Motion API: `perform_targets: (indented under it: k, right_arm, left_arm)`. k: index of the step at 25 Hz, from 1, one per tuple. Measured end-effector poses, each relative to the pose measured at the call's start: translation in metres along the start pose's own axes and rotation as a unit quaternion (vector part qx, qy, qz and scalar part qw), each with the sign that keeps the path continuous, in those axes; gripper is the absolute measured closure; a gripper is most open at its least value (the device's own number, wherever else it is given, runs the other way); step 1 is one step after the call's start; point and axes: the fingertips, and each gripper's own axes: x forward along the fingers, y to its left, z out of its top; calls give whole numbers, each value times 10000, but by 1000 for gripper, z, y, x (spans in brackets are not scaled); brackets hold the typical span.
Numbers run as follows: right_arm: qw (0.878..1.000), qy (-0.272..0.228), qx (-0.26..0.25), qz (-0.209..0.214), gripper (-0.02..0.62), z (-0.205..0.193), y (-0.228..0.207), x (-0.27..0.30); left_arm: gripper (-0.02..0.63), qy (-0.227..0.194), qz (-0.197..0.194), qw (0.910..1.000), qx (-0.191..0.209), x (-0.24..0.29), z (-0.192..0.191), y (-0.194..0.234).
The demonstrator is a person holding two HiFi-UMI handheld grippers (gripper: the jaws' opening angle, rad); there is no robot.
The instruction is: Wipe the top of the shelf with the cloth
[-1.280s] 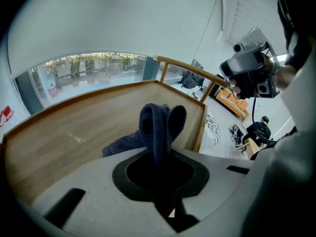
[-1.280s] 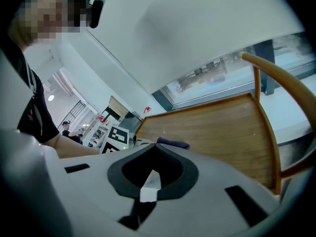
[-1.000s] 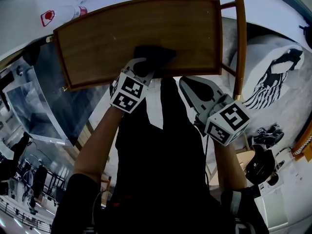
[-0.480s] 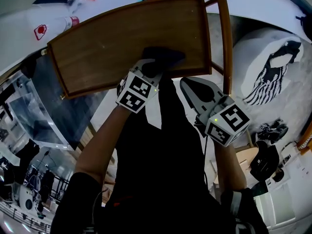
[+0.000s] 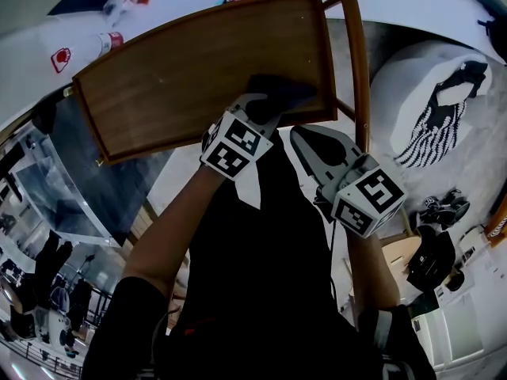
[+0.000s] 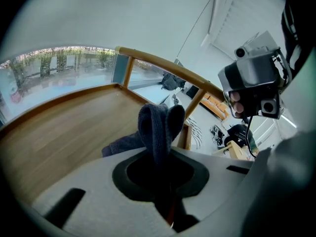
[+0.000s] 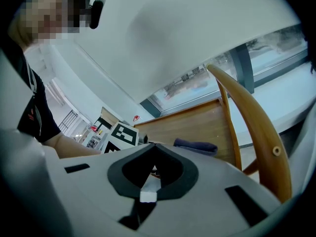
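Observation:
The shelf's wooden top point(image 5: 182, 62) fills the upper part of the head view. A dark grey cloth point(image 5: 279, 93) lies on it near its front right corner. My left gripper point(image 5: 261, 104) is shut on the cloth point(image 6: 157, 127), which sticks up folded between its jaws and rests on the wooden top point(image 6: 64, 127). My right gripper point(image 5: 305, 139) hangs below the shelf's front edge, shut with nothing in it. In the right gripper view the cloth point(image 7: 195, 145) and the shelf top point(image 7: 192, 125) lie ahead, beside a curved wooden rail point(image 7: 249, 127).
A curved wooden rail point(image 5: 354, 54) runs along the shelf's right side. A bottle point(image 5: 111, 41) and small items lie on the white surface behind. A black-and-white patterned bag point(image 5: 436, 117) sits at the right. A glass panel point(image 5: 55, 180) is at the left.
My left gripper has slid right along the shelf's front edge with the cloth. The right gripper has stayed in place.

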Motion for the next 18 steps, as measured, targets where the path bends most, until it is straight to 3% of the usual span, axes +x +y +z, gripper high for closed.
perform_targets:
  k: [10,18]
  right_arm:
    - [9999,-80,-28,-62,591,3,0,-8]
    - [9998,-133,-82,-118,591,8,4,-18]
  left_arm:
    - [552,-104,-301,9994,99,10,15,-16]
    - [552,-432,-766,9961,33,6,39,-35]
